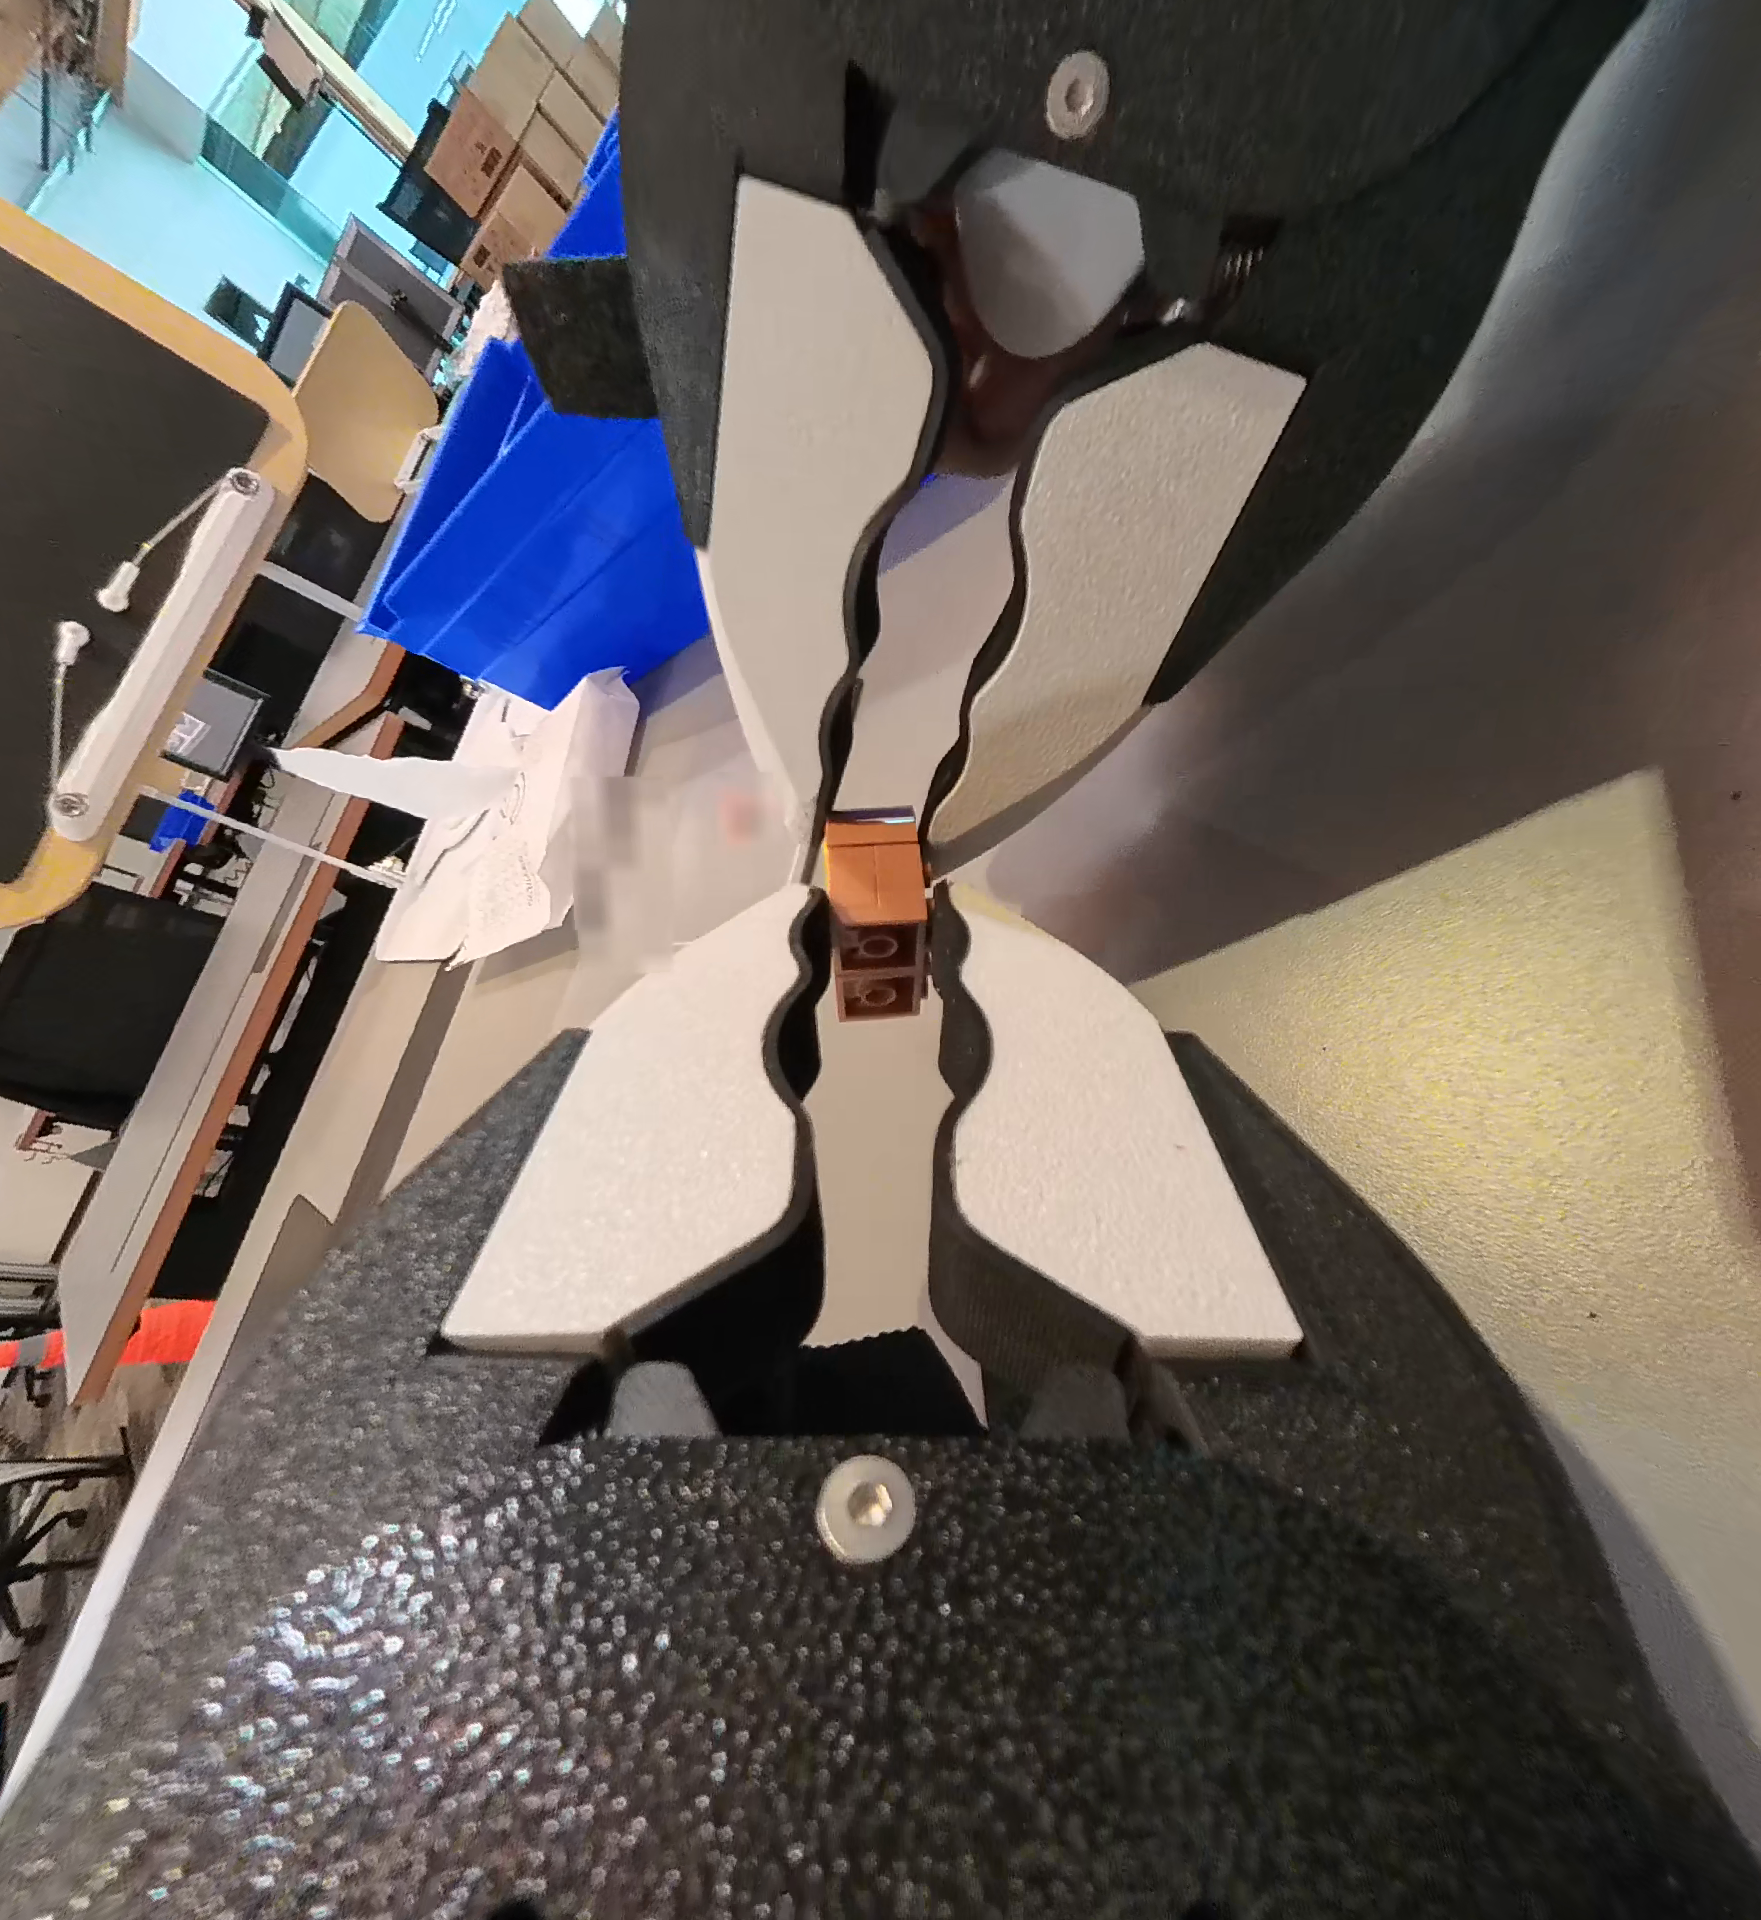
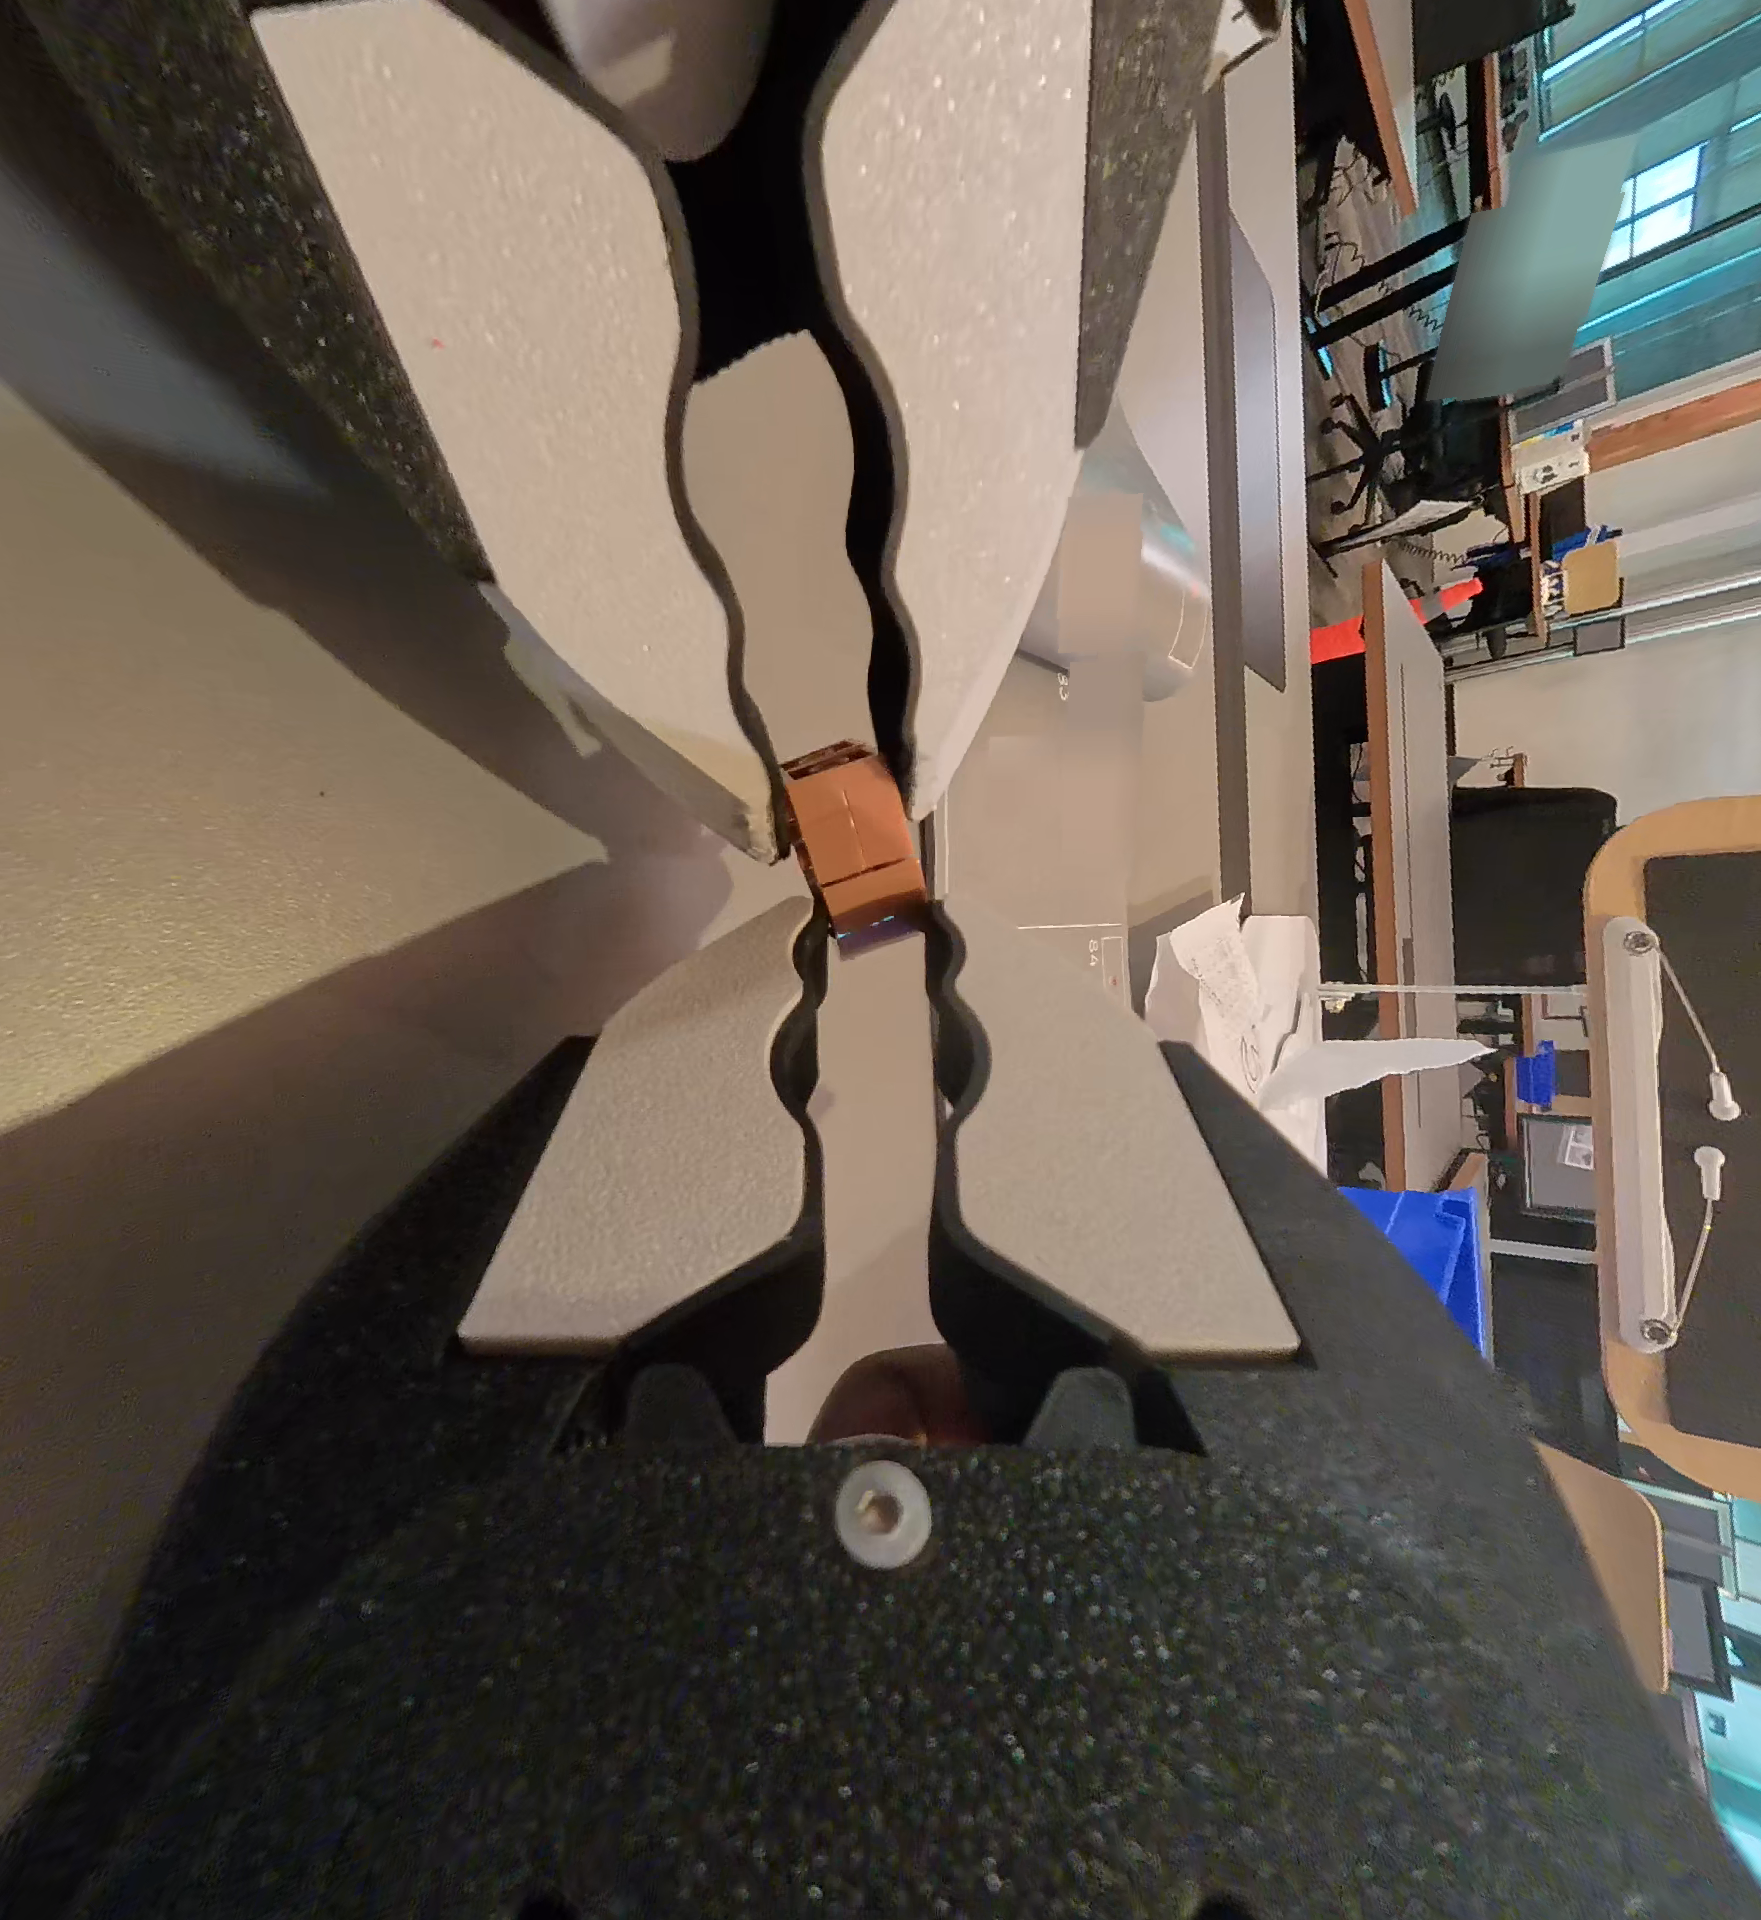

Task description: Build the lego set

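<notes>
Left wrist view shows your left gripper (image 1: 876,935) and right gripper (image 2: 871,925) tip to tip, both sets of fingers clamped on one brown brick stack (image 1: 876,883) held above the counter (image 1: 1478,1039).

Blurred patch (image 1: 637,862) beside crumpled paper (image 1: 502,831)

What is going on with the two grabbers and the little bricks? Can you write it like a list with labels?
left gripper: pads pinch one end of the brown brick stack
right gripper: pads pinch the other end of the same stack, tip to tip with the left
bricks: brown, joined, a purple piece at the right gripper's end
nearby: crumpled white paper, blue bin, grey table
</notes>
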{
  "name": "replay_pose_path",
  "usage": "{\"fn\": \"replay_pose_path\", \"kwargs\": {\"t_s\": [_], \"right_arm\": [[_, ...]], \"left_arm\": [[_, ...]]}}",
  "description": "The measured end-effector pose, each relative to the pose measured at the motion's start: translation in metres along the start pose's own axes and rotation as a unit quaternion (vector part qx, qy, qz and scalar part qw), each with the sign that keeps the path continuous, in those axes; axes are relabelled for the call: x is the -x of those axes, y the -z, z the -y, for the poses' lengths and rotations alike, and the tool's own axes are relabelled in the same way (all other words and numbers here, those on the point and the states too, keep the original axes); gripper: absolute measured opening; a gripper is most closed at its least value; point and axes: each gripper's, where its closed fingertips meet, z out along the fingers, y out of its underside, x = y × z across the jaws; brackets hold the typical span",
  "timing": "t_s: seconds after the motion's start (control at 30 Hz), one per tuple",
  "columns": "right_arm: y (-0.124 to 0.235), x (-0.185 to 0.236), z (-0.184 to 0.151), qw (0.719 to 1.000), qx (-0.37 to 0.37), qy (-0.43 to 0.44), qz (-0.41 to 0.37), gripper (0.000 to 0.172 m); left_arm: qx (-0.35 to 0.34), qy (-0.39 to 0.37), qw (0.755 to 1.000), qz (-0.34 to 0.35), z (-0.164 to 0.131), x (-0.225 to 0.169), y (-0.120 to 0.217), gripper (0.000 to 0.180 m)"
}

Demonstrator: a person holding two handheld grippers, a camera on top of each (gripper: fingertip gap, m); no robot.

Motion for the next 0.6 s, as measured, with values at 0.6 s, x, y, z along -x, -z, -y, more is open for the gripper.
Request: {"fn": "replay_pose_path", "kwargs": {"t_s": [0.6], "right_arm": [[0.0026,0.0,0.0037,1.0,-0.01,0.018,0.003,0.016]], "left_arm": [[-0.019,-0.001,1.0,-0.005,0.0048,-0.0007,0.0023,0.018]]}}
